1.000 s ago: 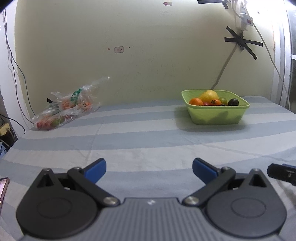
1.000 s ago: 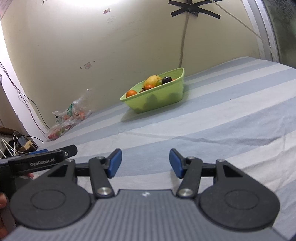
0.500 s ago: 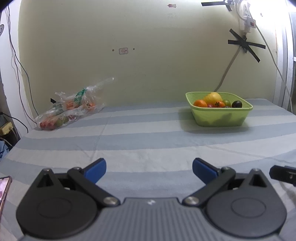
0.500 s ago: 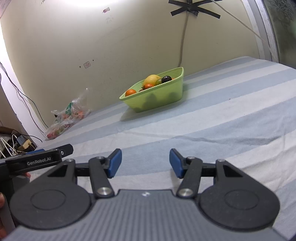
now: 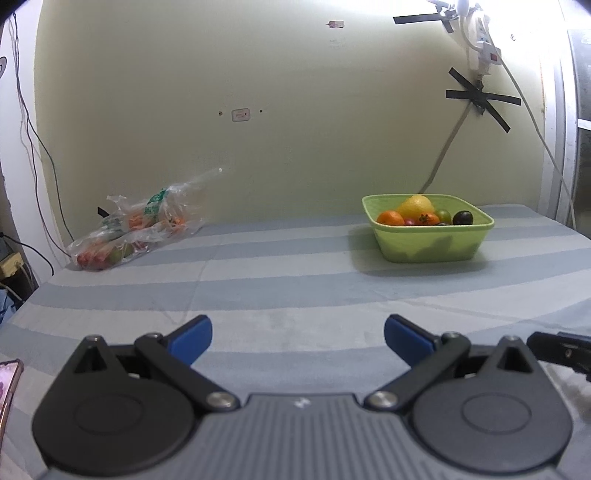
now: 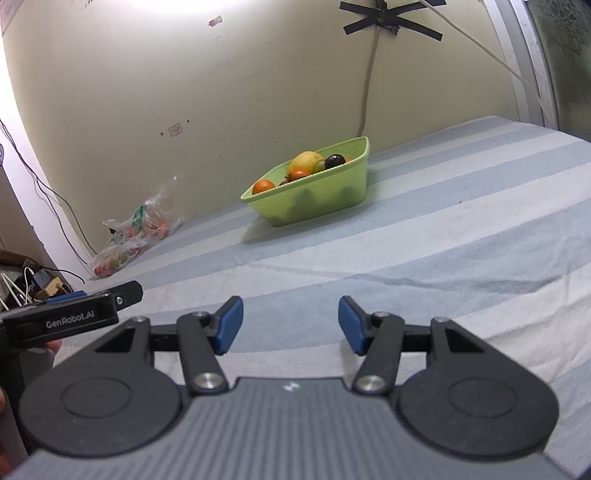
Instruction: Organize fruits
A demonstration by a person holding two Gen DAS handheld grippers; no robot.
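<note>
A green basket (image 5: 430, 245) (image 6: 325, 195) stands at the back of the striped table, holding a yellow fruit (image 5: 416, 205), an orange (image 5: 390, 218), a dark plum (image 5: 462, 217) and smaller fruits. A clear plastic bag of fruit (image 5: 136, 230) (image 6: 135, 236) lies at the far left by the wall. My left gripper (image 5: 297, 338) is open over the near part of the cloth, nothing between its blue pads. My right gripper (image 6: 291, 325) is also open and empty, far short of the basket.
The striped blue and white cloth (image 5: 288, 288) covers the table up to the yellow wall. Cables and a power strip (image 5: 480, 33) hang on the wall at the right. A phone edge (image 5: 9, 391) shows at the lower left. Clutter and wires (image 6: 33, 284) sit beyond the table's left edge.
The left wrist view has tilted slightly, so the basket and bag sit a little lower and further right in the frame. The right gripper has not moved; both stay open.
</note>
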